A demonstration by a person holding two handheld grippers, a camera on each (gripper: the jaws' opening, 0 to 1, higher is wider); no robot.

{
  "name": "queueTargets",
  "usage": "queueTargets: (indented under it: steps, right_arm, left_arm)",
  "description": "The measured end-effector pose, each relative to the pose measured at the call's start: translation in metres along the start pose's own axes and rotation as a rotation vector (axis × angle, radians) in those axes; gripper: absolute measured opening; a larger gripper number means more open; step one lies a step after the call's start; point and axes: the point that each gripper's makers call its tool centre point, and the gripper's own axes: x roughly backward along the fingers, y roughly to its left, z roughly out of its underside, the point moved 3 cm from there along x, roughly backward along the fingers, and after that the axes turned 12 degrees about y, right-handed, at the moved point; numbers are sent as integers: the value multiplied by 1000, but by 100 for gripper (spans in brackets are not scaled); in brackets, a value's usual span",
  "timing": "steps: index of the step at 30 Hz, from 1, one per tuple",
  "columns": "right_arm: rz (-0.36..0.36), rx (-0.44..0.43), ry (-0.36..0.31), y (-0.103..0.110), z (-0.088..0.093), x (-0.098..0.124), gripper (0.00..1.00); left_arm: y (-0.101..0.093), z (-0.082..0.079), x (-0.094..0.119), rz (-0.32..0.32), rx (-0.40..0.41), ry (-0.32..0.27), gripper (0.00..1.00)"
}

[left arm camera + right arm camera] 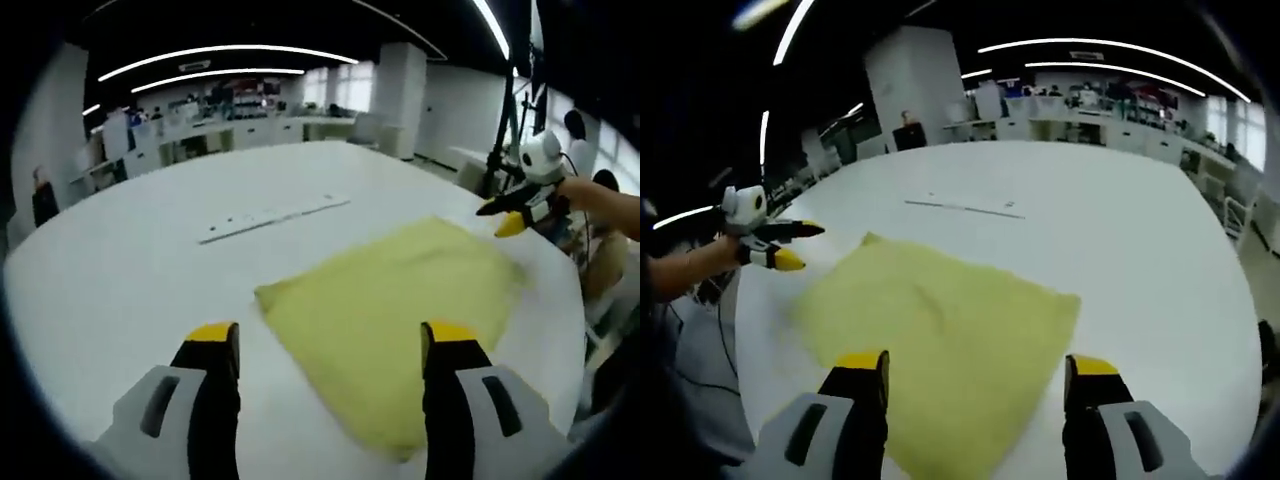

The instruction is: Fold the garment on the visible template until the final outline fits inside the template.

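Note:
A yellow garment (400,310) lies flat on the white round table (150,250), folded into a rough rectangle; it also spreads across the table in the right gripper view (940,330). My left gripper (330,345) hovers above its near corner, open, nothing between the jaws. My right gripper (978,375) hangs open over the cloth's near edge. The right gripper (512,215) appears at the cloth's far right in the left gripper view, held by a hand. In the right gripper view the left gripper (788,245) sits off the cloth's left corner, jaws apart.
A long white strip (272,217) lies on the table beyond the cloth, also seen as a thin strip (965,208). A tripod stand (505,110) rises past the table's right edge. Desks and a pillar (908,85) fill the background.

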Motion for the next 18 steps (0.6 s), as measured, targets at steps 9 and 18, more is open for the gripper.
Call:
queueTargets:
  steps: [9, 18]
  right_arm:
    - [-36, -13, -2, 16, 37, 17, 69]
    - [-54, -27, -6, 24, 71, 27, 62]
  left_arm:
    - [-16, 27, 20, 10, 10, -21, 63]
    - [-27, 57, 25, 6, 66, -23, 59]
